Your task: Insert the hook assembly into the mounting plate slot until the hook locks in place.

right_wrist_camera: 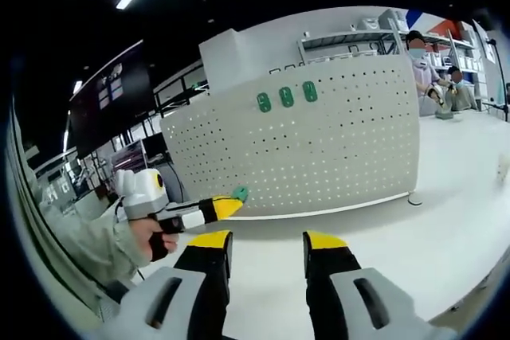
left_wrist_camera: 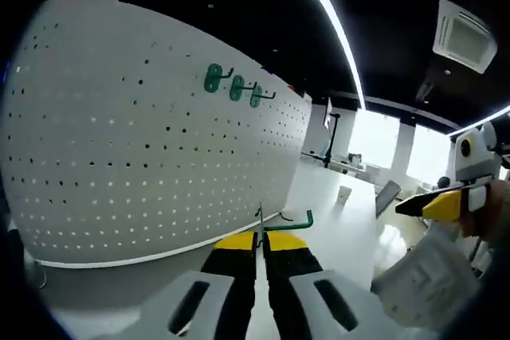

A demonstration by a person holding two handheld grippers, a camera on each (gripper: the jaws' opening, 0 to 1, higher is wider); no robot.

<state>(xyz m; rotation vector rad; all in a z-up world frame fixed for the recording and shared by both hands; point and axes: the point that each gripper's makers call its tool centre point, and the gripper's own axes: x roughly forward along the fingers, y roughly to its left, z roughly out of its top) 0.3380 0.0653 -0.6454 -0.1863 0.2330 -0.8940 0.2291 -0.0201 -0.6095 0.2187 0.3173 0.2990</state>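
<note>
A white pegboard mounting plate (left_wrist_camera: 119, 157) stands upright on the white table, with three green hooks (left_wrist_camera: 237, 87) fixed in a row near its top. My left gripper (left_wrist_camera: 260, 238) is shut on another green hook assembly (left_wrist_camera: 287, 217), held a short way off the board's lower edge. In the right gripper view the same board (right_wrist_camera: 335, 149) faces me with its three hooks (right_wrist_camera: 286, 97). There the left gripper (right_wrist_camera: 217, 208), held by a hand, carries the green hook (right_wrist_camera: 239, 193) in front of the board's lower left. My right gripper (right_wrist_camera: 267, 243) is open and holds nothing.
My right gripper (left_wrist_camera: 442, 205) enters the left gripper view from the right. The white table (right_wrist_camera: 446, 220) spreads wide in front of the board. Two people (right_wrist_camera: 426, 69) work at a bench behind the board's right end, beside shelving. A small black stand (left_wrist_camera: 329, 137) is on the far table.
</note>
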